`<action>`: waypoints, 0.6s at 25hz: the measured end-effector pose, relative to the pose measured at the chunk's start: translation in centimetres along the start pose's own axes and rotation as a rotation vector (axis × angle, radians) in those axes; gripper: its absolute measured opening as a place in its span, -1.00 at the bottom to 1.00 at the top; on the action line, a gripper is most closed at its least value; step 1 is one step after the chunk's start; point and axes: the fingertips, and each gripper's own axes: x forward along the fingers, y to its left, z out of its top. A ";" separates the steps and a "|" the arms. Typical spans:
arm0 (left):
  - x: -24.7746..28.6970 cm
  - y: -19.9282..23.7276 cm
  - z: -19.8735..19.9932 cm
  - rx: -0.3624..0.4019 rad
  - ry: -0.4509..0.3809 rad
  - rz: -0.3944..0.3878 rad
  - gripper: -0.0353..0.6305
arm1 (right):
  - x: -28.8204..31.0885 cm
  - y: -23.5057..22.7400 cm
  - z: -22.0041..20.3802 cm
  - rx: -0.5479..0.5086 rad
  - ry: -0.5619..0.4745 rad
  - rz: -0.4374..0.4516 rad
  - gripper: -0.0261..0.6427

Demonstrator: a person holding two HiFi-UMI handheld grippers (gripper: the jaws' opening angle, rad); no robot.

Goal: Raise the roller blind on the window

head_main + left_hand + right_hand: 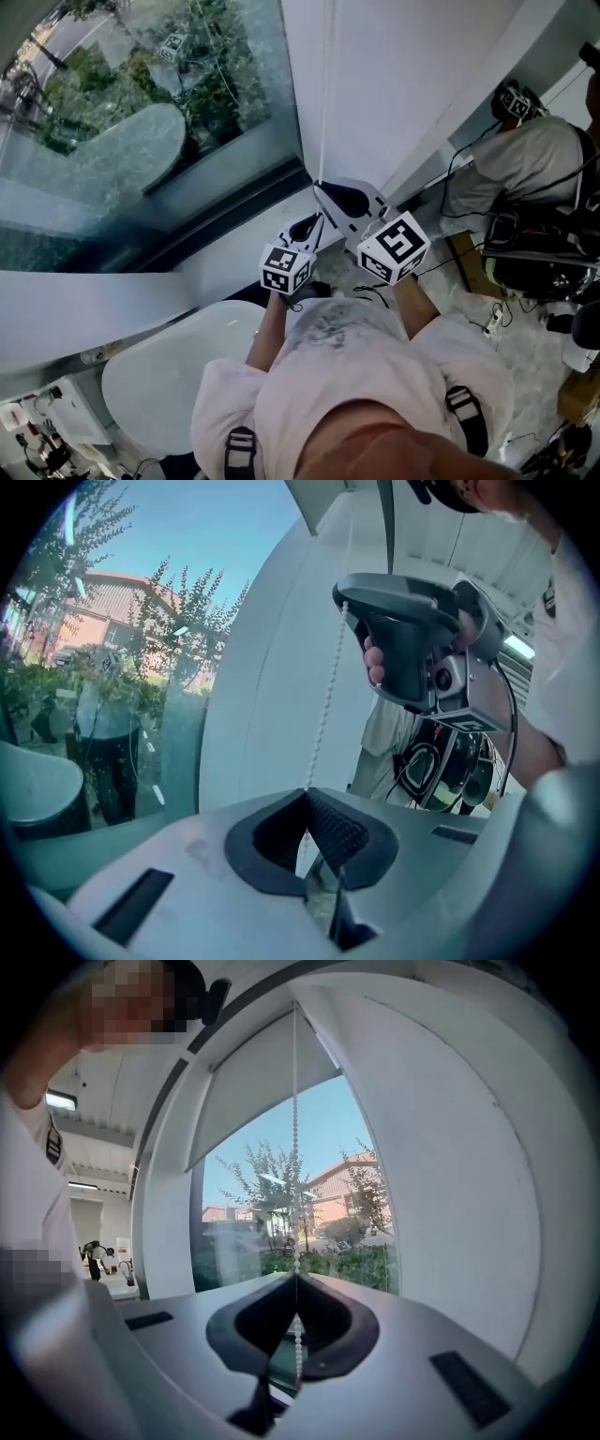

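Blind: the white fabric roller blind (248, 1101) hung part-way down the tall glass window (309, 1232).
Cord: its white beaded pull cord (295, 1138) ran straight down beside the frame.
Left gripper (306, 797): fingers pinched shut on the cord.
Right gripper (295, 1279): fingers clamped on the same cord, higher up.
Risk: we judged that beads could slip through the fingers, or that a slanted tug could jam the cord at the roller.

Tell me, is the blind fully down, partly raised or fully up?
Partly raised: in the right gripper view the blind covers only the top, and bare glass lies below its edge.
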 end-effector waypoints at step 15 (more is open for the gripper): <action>1.0 0.7 -4.9 -0.040 0.102 -0.013 -0.87 | 0.5 0.1 -5.0 -0.009 0.118 -0.001 -0.74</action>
